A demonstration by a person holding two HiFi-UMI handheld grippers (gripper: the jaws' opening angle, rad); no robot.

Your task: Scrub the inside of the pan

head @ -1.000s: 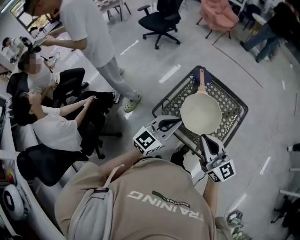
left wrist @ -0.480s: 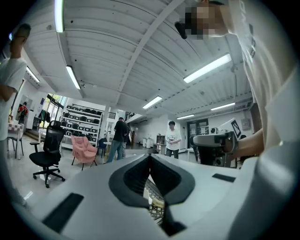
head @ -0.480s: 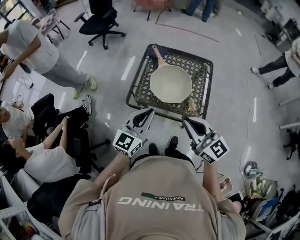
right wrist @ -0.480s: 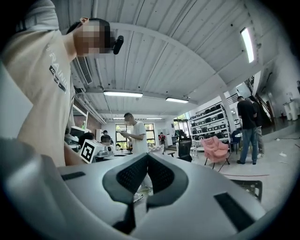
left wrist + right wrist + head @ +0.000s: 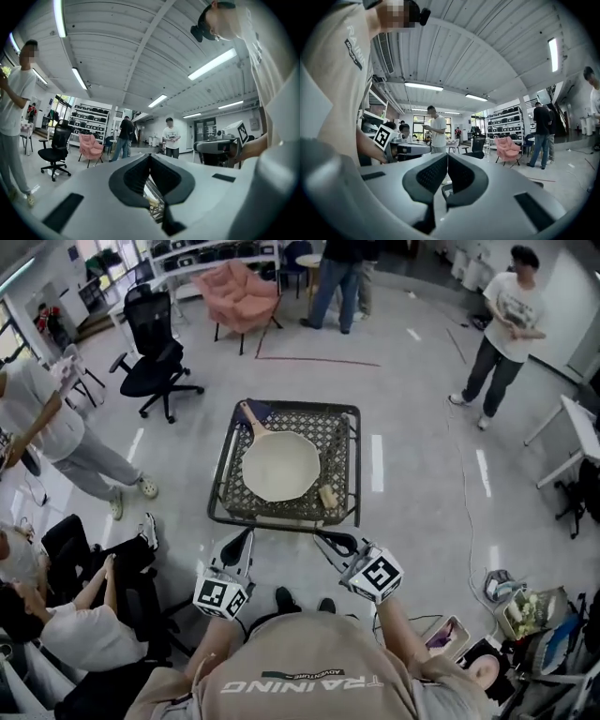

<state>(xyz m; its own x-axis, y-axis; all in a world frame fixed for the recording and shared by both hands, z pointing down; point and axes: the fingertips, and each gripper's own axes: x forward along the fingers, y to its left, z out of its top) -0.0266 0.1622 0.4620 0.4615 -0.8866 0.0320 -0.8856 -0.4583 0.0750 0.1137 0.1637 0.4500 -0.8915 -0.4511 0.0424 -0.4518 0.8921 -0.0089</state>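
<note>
A cream pan with a wooden handle lies on a low black mesh rack on the floor. A small tan sponge rests on the rack by the pan's near right side. My left gripper and right gripper are held close to my body, just short of the rack's near edge, pointing toward it. Both are shut with nothing between the jaws, as the left gripper and right gripper show in their own views. Neither touches the pan.
A black office chair and a pink armchair stand beyond the rack. People stand at the back and right, and others sit at the left. A white desk and floor clutter are at the right.
The head view has swung round and pulled back: the rack and pan now lie farther ahead of me. Both grippers have dropped back off the rack, still shut.
</note>
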